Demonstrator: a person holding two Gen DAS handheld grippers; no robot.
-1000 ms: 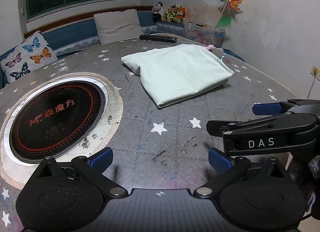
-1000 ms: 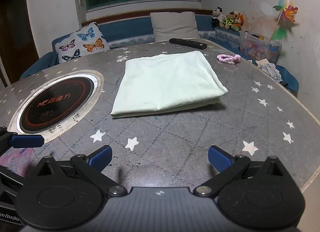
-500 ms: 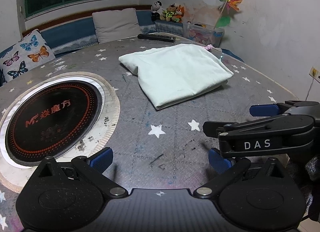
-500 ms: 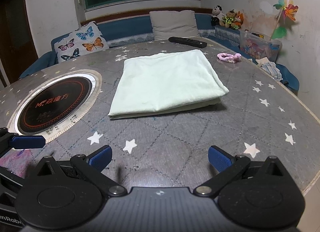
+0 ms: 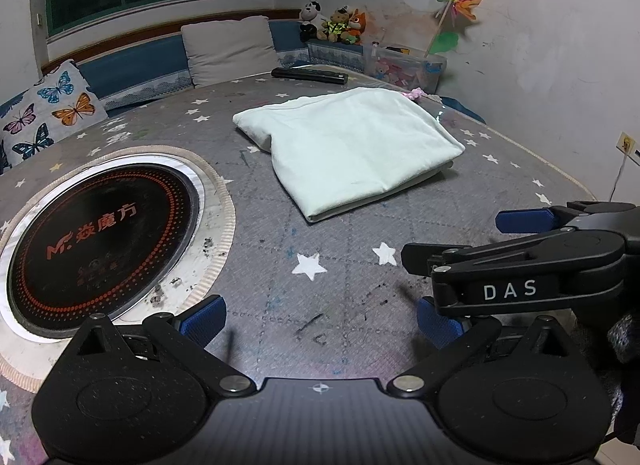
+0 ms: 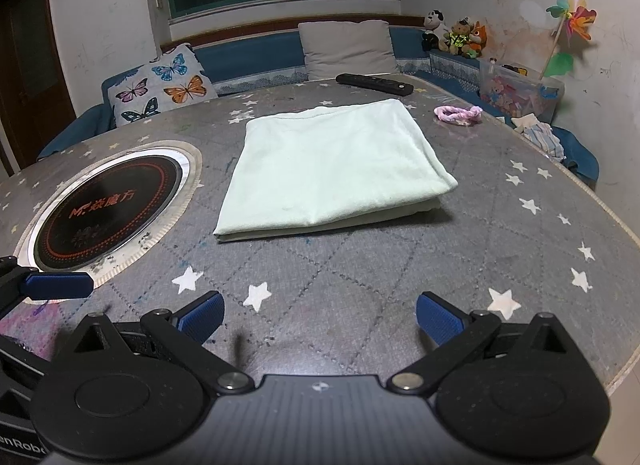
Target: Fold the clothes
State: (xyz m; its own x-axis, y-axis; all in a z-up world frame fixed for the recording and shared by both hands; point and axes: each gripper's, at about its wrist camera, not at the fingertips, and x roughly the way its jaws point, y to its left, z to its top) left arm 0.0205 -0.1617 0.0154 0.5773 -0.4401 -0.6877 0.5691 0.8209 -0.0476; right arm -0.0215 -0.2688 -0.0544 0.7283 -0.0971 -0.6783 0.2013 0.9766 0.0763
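Grey star-print desk [image 6: 400, 285], wide and rounded, with a black induction hob [image 6: 104, 207] sunk into it. Pale green folded garment [image 6: 332, 169] just beside the hob on its right, flat, in several layers, thick folded edge toward both cameras, long axis running away toward the cushioned bench at the far side. Beyond the garment, a black remote control [image 6: 374, 84]; to the garment's far right, a pink hair tie [image 6: 458, 113]. Left tongs [image 5: 320, 317] wide apart, empty, low over the desk, well short of the garment, which sits ahead and slightly right of them. Right tongs [image 6: 320, 315] likewise wide and empty, garment straight ahead and squarely centred, so probably the nearer, better-lined pair for any final tidy. Folding apparently finished or close to it.
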